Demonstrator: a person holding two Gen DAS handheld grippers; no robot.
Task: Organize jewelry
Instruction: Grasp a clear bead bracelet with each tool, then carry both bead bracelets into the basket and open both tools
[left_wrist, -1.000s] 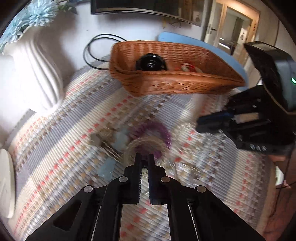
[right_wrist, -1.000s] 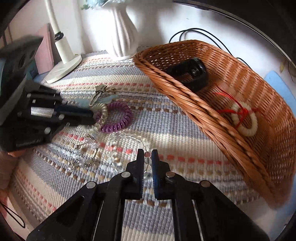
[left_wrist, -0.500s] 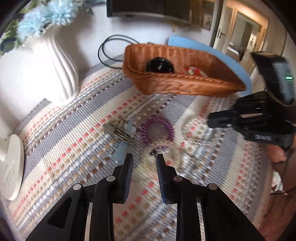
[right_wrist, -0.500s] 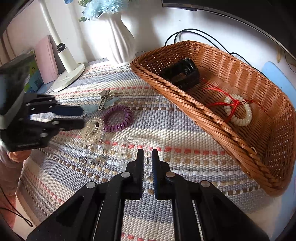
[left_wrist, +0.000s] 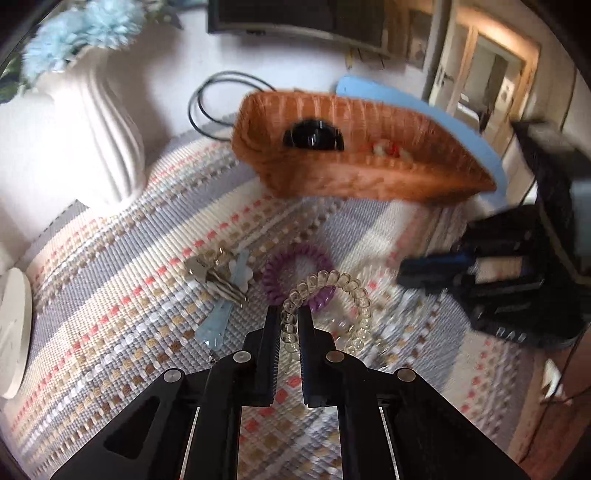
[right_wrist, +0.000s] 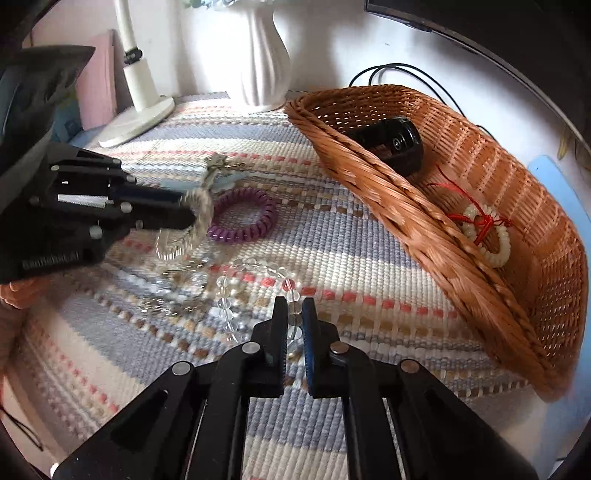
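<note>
**Jewelry sorting, partway through: two pieces pinched, two already in the basket**

Left gripper (left_wrist: 287, 325): fingers pinching a clear spiral coil bracelet (left_wrist: 343, 291), lifted just above the woven striped mat (left_wrist: 110, 266) that covers the surface; the loop hangs in front of a purple coil bracelet (left_wrist: 295, 258) lying flat near the mat's middle. Right gripper (right_wrist: 293, 317): fingers closed on a clear glass-bead bracelet (right_wrist: 255, 266), whose far end appears to rest on the mat.

Done, as judged from the present layout: the wicker basket (right_wrist: 480, 155) at the far right of the mat holds a cream bead bracelet with red cord (right_wrist: 487, 236) and a black cylindrical item (right_wrist: 395, 144), which cannot be identified further.

Left to do: the two held bracelets, the purple coil, a bunch of keys with a pale blue charm (left_wrist: 221, 280) beside the purple coil, and a small tangle of silver chain (right_wrist: 173, 302) near the mat's front edge. Roughly a third of the pieces seem stowed.

Also in view: a white ribbed vase (right_wrist: 258, 59) with blue flowers and a white lamp base (right_wrist: 136, 122) at the mat's back edge.

Writing: embossed lettering shows on the side of the left gripper body in the right wrist view, too blurred to read. No other labels are legible.
</note>
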